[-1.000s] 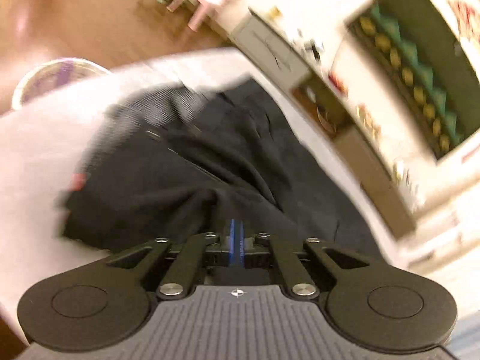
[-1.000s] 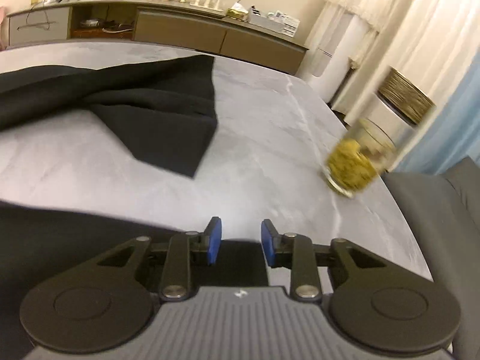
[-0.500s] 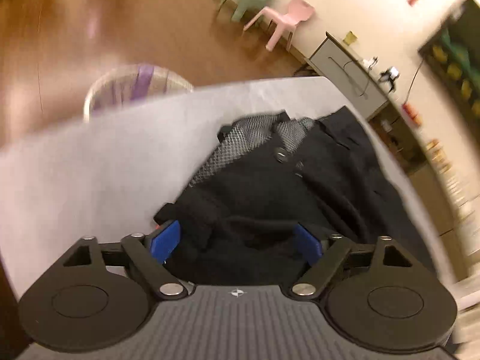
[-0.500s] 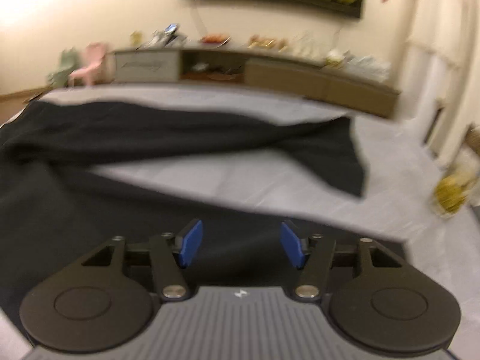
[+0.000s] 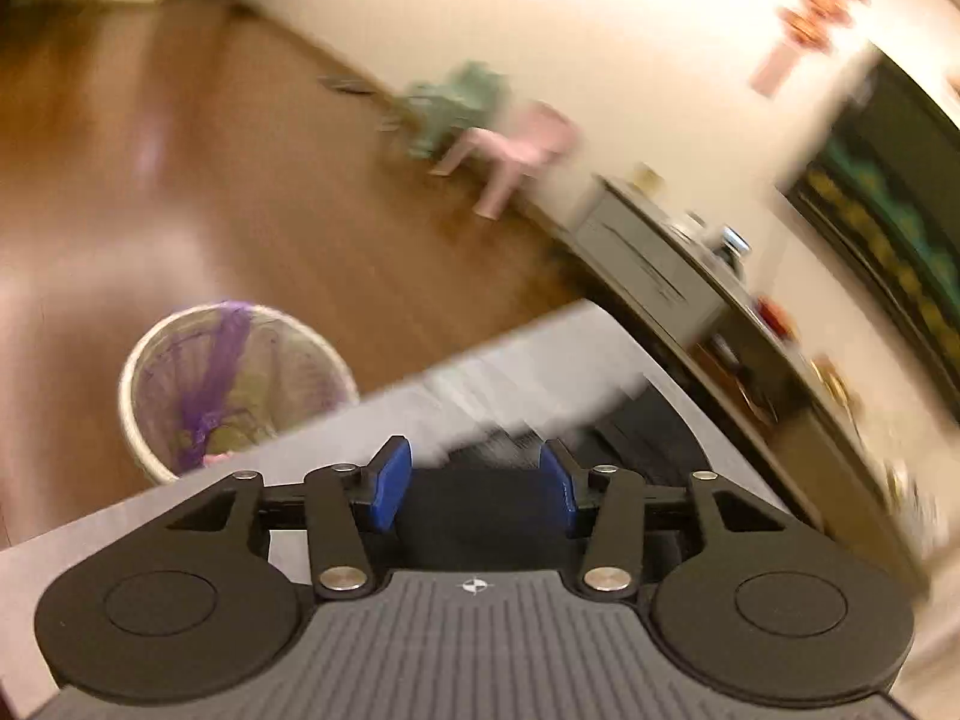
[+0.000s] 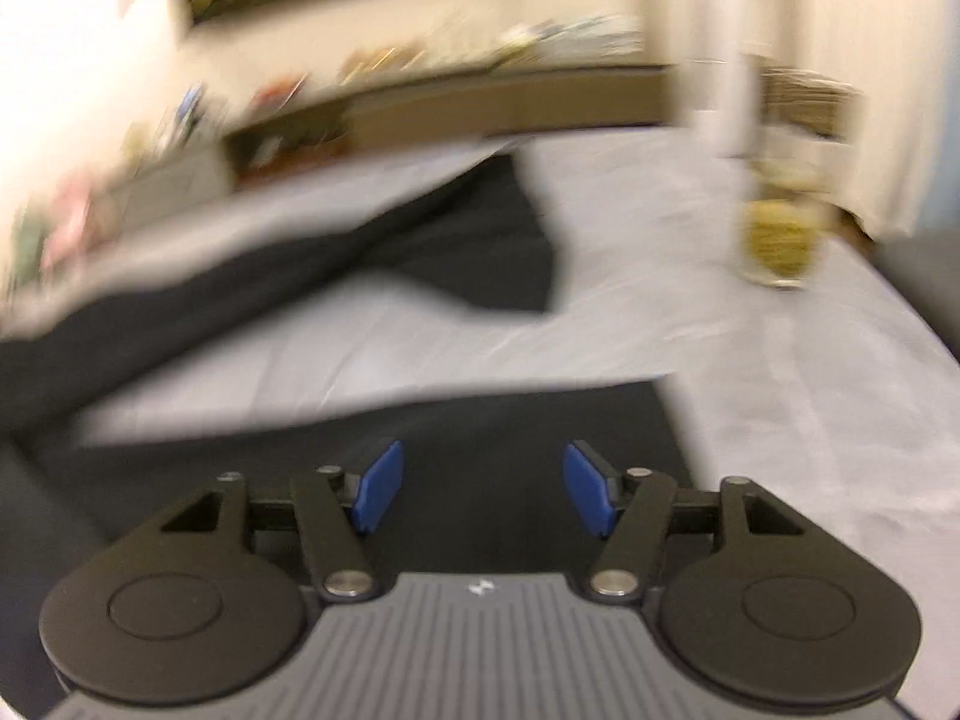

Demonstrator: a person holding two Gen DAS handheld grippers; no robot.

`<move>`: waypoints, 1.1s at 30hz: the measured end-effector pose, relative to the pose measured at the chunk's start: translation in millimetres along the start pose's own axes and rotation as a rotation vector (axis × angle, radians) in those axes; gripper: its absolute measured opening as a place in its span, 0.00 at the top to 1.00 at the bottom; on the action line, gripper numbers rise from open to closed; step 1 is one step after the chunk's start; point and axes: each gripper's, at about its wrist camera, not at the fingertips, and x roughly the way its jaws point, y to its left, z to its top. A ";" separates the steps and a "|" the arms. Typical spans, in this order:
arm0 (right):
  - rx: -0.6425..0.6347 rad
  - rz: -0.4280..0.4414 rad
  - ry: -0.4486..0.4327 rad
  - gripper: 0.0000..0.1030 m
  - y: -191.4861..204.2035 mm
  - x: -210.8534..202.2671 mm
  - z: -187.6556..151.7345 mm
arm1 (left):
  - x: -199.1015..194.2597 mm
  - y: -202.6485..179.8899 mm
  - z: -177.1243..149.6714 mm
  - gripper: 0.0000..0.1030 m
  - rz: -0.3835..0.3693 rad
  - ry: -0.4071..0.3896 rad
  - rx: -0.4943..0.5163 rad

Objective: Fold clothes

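Observation:
A pair of black trousers (image 6: 456, 252) lies spread on the grey marbled table (image 6: 750, 360). One leg stretches toward the far side and the other lies just under my right gripper (image 6: 480, 489), which is open and empty above the cloth. In the left wrist view the dark garment (image 5: 636, 432) shows near the table's end, mostly hidden by my left gripper (image 5: 474, 486). The left gripper is open and empty, tilted up above the garment. Both views are blurred by motion.
A glass jar with yellow contents (image 6: 777, 240) stands on the table at the right. A white basket with a purple item (image 5: 234, 384) sits on the wooden floor past the table's end. A low sideboard (image 5: 690, 288) and small chairs (image 5: 510, 144) line the wall.
My left gripper opened, let go of the trousers and tilted up toward the floor. My right gripper opened wider and swung left over the near trouser leg.

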 end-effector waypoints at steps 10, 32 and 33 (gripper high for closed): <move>-0.315 -0.084 0.243 0.39 -26.3 11.3 -13.7 | 46.5 -87.2 -79.4 0.40 -0.162 0.330 0.368; -0.286 -0.146 0.116 0.41 26.8 88.6 57.6 | 32.3 -76.0 -72.9 0.40 0.032 0.245 0.261; -0.208 -0.056 0.109 0.34 33.0 83.7 64.5 | 29.6 -82.6 -71.8 0.40 0.001 0.239 0.260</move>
